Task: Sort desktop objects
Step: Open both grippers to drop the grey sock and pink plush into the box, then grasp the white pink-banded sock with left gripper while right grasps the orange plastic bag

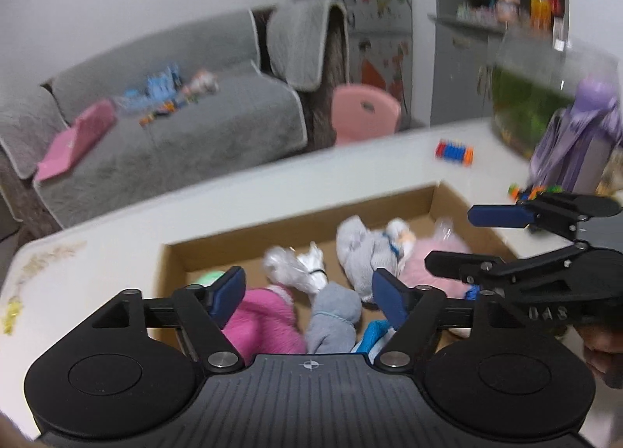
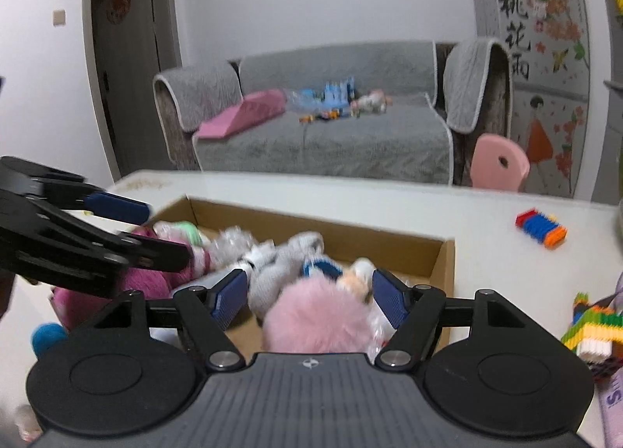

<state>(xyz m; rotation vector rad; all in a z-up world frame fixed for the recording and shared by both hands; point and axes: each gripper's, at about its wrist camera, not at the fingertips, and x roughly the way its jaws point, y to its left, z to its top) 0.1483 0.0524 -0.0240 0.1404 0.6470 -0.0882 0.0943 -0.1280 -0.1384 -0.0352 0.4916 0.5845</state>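
Hovering side by side over the cardboard box [image 1: 303, 222], both grippers point down into its heap of soft toys. The left gripper [image 1: 307, 294] hangs with its blue pads spread wide and nothing between them; below the gap lie a grey plush [image 1: 335, 315] and, toward 8 o'clock, a bright pink plush [image 1: 261, 323]. A silvery white bundle [image 1: 296, 265] sits just past the pads at 12 o'clock, and a green ball [image 1: 210, 277] peeks out at 10 o'clock behind the left pad.

From the left wrist view, the right gripper [image 1: 455, 239] reaches in from 3 o'clock, its fingers parted, one above the other, over the box's right rim. In its own view the right gripper [image 2: 309, 298] also stands wide apart, empty, with a fluffy pale pink pompom [image 2: 319, 319] filling the space just beneath and between its pads; whether the pads touch it I cannot tell, since the picture is blurred. A grey stuffed animal [image 2: 288, 257] lies beyond at 12 o'clock.

Outside the box, on the white table [image 2: 389, 202], a striped brick block [image 2: 541, 228] rests at 2 o'clock, well apart from the box, and a pile of coloured bricks [image 2: 592, 327] sits at 3 o'clock near the right gripper's body. Past the table stand a grey sofa [image 2: 331, 128] and a pink chair [image 2: 500, 167].
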